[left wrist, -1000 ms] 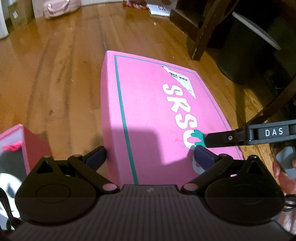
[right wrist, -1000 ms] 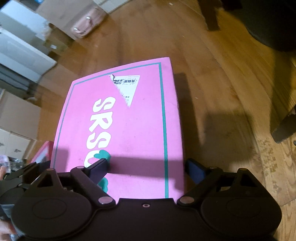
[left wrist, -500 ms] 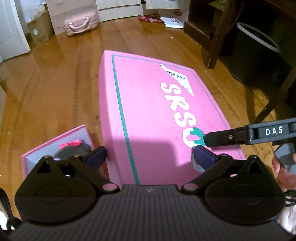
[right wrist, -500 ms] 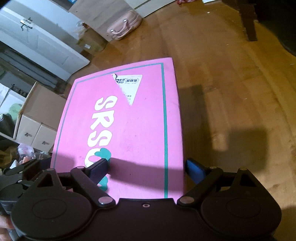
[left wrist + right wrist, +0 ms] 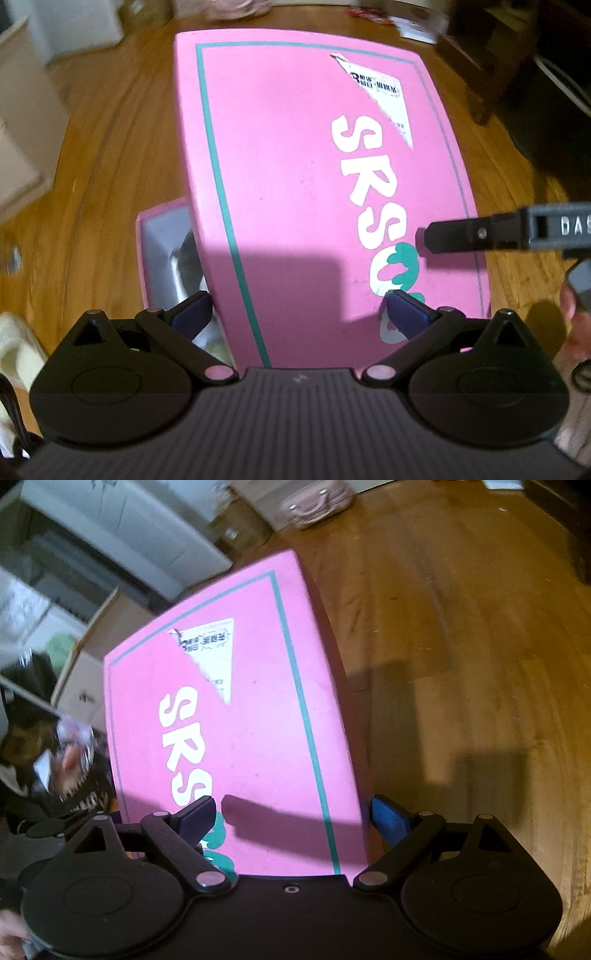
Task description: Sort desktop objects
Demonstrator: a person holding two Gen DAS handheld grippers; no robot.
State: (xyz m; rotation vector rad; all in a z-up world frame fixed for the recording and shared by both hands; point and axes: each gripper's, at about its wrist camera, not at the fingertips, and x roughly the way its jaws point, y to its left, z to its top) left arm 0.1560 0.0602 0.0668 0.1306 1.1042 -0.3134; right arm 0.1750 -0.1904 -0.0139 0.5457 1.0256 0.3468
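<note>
Pink cardboard, matte and flat, is filling both views: I am holding a wide lid [image 5: 317, 192] printed with white letters, a teal border line and a torn white label [image 5: 384, 96]. Left tongs [image 5: 300, 312] are pinching the lid's near edge towards its left side, one pad on top and one seemingly underneath; right tongs [image 5: 293, 814] are pinching the same near edge further right. Below the lid's left side, the open pink box [image 5: 162, 254] with a pale lining is sitting on the wooden floor [image 5: 461, 627], dark contents only partly showing. I am judging the risks: thin board is likely bending or creasing between two grips if the hands pull unevenly, and smooth card may be slipping from the narrow pads. Tilted so, a lid corner could catch the box wall.
</note>
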